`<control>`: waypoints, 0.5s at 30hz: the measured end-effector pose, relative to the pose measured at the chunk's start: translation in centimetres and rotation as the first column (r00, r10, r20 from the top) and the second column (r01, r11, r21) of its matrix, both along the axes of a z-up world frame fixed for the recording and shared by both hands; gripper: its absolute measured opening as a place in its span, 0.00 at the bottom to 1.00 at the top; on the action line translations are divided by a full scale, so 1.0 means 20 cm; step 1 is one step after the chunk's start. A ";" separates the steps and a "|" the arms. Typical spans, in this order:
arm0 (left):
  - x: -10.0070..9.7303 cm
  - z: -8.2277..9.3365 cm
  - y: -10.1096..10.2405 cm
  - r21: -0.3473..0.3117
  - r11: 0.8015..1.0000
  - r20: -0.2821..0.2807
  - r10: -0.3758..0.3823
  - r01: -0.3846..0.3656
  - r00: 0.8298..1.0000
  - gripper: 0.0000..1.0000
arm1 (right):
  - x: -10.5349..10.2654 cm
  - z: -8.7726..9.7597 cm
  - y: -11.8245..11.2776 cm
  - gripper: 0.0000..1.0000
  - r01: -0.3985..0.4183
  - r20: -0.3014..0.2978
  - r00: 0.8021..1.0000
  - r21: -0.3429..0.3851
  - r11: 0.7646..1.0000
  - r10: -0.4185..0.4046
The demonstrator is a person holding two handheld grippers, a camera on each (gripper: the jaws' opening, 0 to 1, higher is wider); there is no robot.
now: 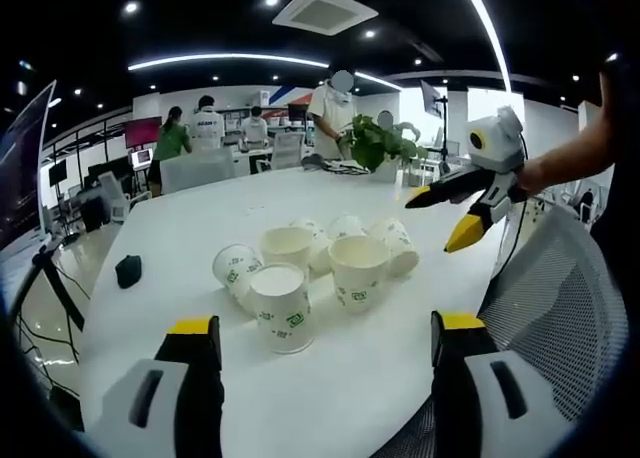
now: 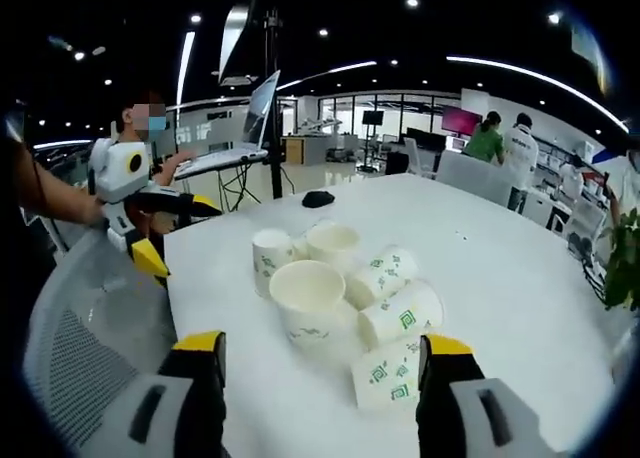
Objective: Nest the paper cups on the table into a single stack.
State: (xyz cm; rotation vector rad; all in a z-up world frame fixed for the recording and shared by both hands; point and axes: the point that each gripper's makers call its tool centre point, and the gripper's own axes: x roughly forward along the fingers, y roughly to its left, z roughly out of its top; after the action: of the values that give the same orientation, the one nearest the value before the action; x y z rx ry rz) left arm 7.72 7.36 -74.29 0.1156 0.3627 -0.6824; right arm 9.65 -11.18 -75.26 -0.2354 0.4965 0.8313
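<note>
Several white paper cups with green print cluster on the white table (image 1: 190, 223). In the left gripper view one upright cup (image 1: 280, 306) stands nearest, two more upright cups (image 1: 358, 270) (image 1: 288, 248) stand behind it, and others lie on their sides (image 1: 398, 243). My left gripper (image 1: 325, 324) is open just short of the nearest cup. My right gripper (image 1: 440, 218) hovers open to the right of the cluster. In the right gripper view an upright cup (image 2: 308, 296) is closest to my right gripper (image 2: 320, 342), with tipped cups (image 2: 400, 313) beside it. The left gripper (image 2: 180, 235) is open at the table's left edge.
A small black object (image 1: 128, 270) (image 2: 318, 199) lies on the table apart from the cups. A grey mesh chair (image 1: 560, 298) (image 2: 90, 328) stands at the near table edge. A potted plant (image 1: 375, 143) sits at the far side. People work at desks behind.
</note>
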 end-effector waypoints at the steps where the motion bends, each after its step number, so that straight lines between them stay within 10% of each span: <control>1: 0.00 0.00 0.00 0.001 1.000 -0.001 -0.001 0.001 1.000 0.85 | 0.00 0.00 -0.01 0.81 0.005 0.000 1.000 0.000 1.000 -0.005; 15: 0.01 0.02 -0.02 0.013 1.000 0.005 -0.024 0.024 1.000 0.84 | -0.15 -0.05 -0.13 0.90 0.046 -0.006 0.999 0.004 0.999 -0.046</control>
State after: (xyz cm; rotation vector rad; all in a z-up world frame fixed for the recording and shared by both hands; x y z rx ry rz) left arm 7.85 6.90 -73.90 0.1339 0.3607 -0.7037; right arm 6.68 -13.74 -76.17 -0.2168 0.5039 0.7882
